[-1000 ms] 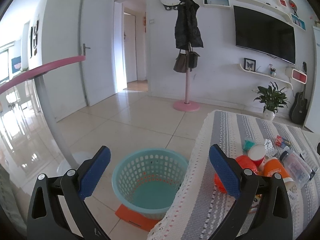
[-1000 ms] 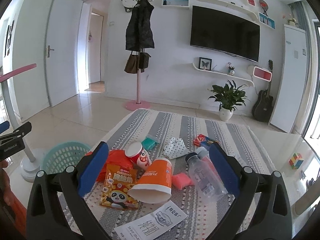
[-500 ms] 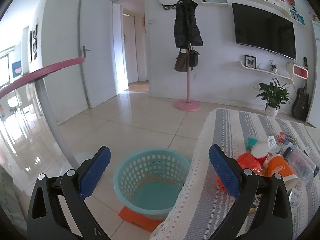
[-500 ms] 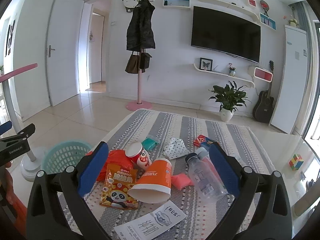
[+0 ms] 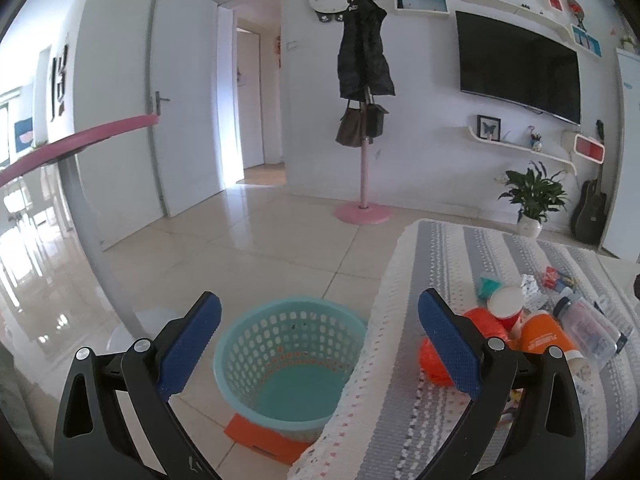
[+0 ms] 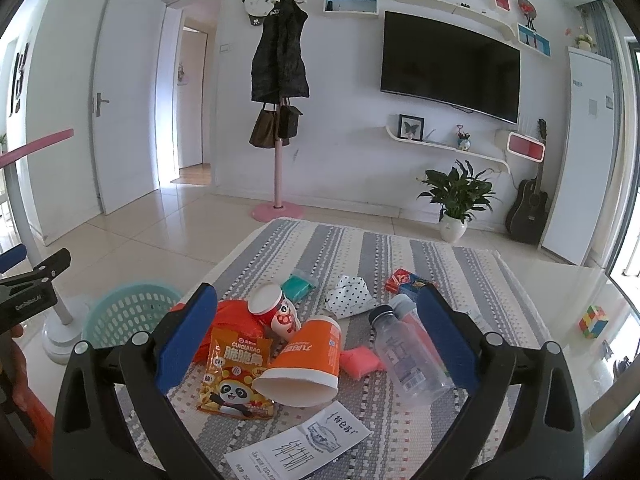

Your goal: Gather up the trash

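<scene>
The table [image 6: 460,264], covered by a grey-and-white striped cloth, fills the lower right of both views; its left edge drops straight to the tiled floor [image 5: 248,248]. On the floor just beside that edge stands a teal basket [image 5: 288,364], upright, open at the top, resting on an orange flat piece [image 5: 260,438]. The left gripper [image 5: 318,348] hangs above the basket and the table edge, its jaws spread wide with nothing between them and touching nothing. The right gripper [image 6: 316,342] is over the table, jaws equally wide apart and holding nothing, with the trash seen between its fingers. That trash lies grouped near the left front of the cloth: an orange cup [image 6: 304,362] on its side with its mouth toward the camera, a clear bottle [image 6: 408,354] lying just beside it on the right, a snack bag [image 6: 234,374] with a panda on the left, a red-and-white cup [image 6: 276,310] tipped over behind, and a printed paper [image 6: 298,450] nearest the front. Farther back lie a dotted wrapper [image 6: 350,296] and a small red box [image 6: 406,280]. The far half of the cloth shows bare stripes.
</scene>
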### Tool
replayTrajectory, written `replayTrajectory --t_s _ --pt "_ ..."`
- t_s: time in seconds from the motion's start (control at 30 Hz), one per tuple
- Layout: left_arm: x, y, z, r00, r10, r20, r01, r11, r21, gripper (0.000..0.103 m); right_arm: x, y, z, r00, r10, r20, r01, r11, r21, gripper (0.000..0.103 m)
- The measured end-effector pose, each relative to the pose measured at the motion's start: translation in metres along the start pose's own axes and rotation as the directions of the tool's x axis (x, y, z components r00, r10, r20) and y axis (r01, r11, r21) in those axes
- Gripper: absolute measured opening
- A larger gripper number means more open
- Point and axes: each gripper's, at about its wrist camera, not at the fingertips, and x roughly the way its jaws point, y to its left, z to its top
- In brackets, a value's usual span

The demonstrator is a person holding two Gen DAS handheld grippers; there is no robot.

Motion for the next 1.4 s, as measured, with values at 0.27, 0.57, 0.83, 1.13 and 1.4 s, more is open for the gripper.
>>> replayTrajectory --t_s 0.27,0.57,0.83,1.13,1.4 --pt "-0.003 -0.003 -0.001 0.998 -0.059 0.011 0.060 0.998 -0.022 0.096 -0.004 -0.006 0.000 1.000 0.010 0.021 -0.010 1.000 0.013 0.095" --pt "-0.003 -0.009 -0.003 0.997 -0.076 0.010 0.076 0.997 0.009 0.096 -0.008 -0.006 0.002 0.999 0.006 0.040 -0.006 1.000 0.007 0.095" --pt "-0.001 -0.011 -0.005 0.997 -0.079 0.001 0.079 0.997 0.019 0.096 -0.008 -0.004 0.000 0.999 0.004 0.036 -0.004 1.000 0.003 0.095" --pt "0.003 -0.014 -0.006 0.992 -0.123 -0.038 0.125 0.992 0.034 0.096 -0.003 -0.008 0.001 0.999 -0.029 0.015 0.029 0.999 0.014 0.095" --pt "0.053 -0.046 0.023 0.872 -0.396 -0.290 0.415 0.910 0.005 0.095 0.013 -0.026 0.000 0.998 -0.045 -0.038 0.046 0.998 0.043 0.073"
